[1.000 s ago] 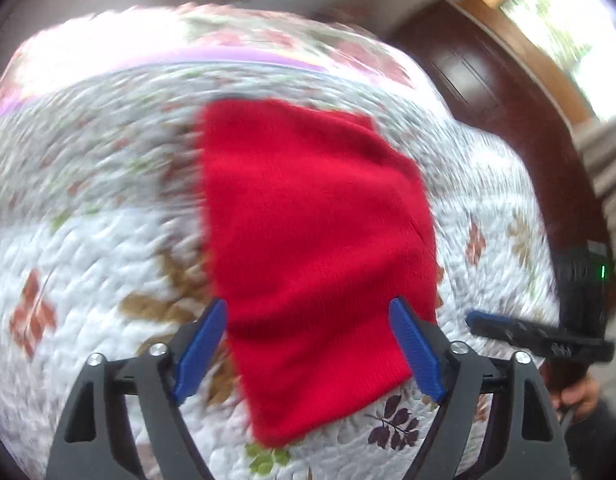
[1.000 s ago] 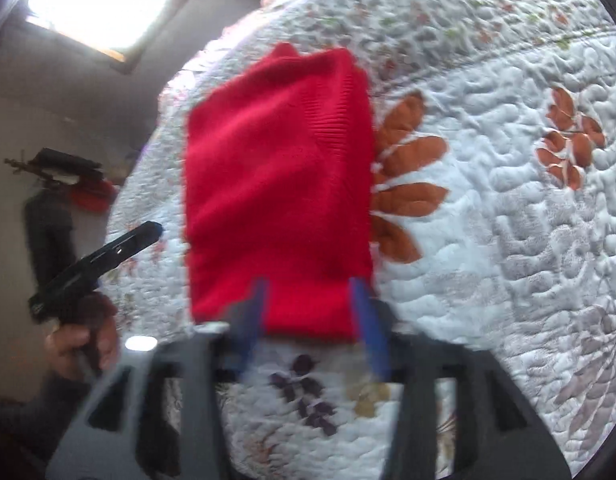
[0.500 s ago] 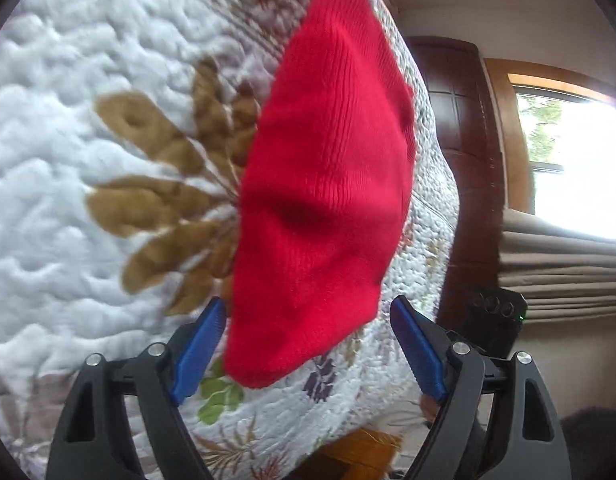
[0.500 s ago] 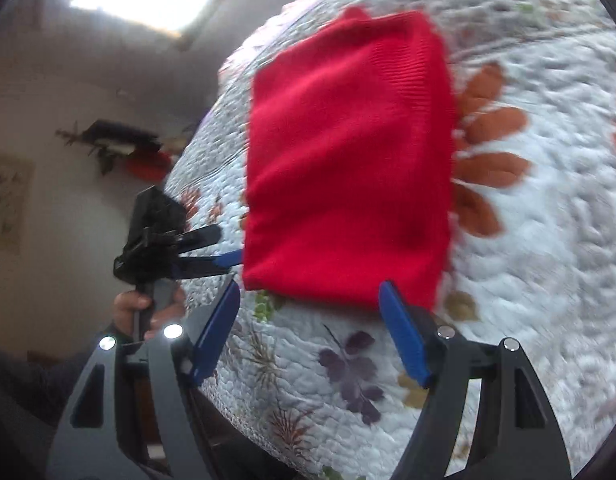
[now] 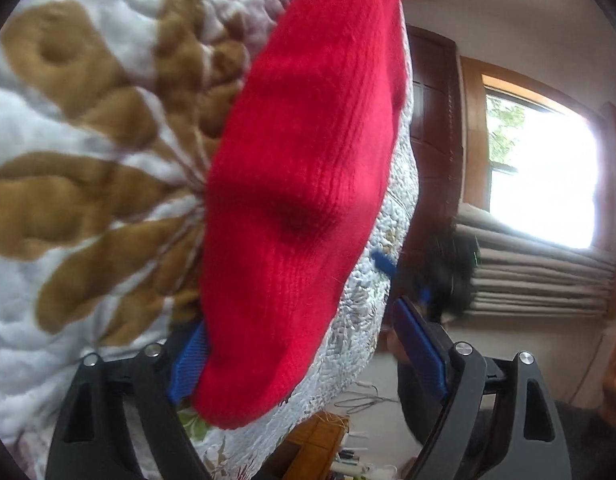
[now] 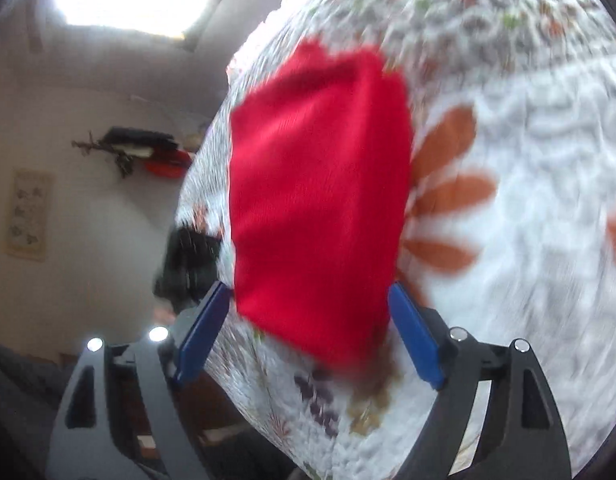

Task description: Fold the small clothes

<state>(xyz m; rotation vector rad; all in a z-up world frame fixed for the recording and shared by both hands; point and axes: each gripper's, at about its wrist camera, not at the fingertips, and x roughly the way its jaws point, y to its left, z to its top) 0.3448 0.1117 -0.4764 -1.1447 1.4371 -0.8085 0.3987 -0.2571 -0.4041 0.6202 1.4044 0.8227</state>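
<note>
Red knitted cloth (image 5: 304, 184), folded into a soft flat shape, lies on the white quilted bed cover with brown and orange leaf shapes (image 5: 68, 128). It sits close to the edge of that cover. A small dent shows in the knit near its middle.

The left gripper (image 5: 304, 360) is right at the near end of the red cloth. Its blue fingers (image 5: 190, 364) are wide apart, one on each side of the cloth end, and they pinch nothing.

The right gripper (image 6: 308, 336) is at the near edge of the red cloth too. Its blue fingers (image 6: 414, 340) are spread wide, with the cloth edge between them, holding nothing. This view is blurry.

Past the cloth, off the bed, are a dark wooden door (image 5: 432, 132) and a bright window (image 5: 544, 172).
</note>
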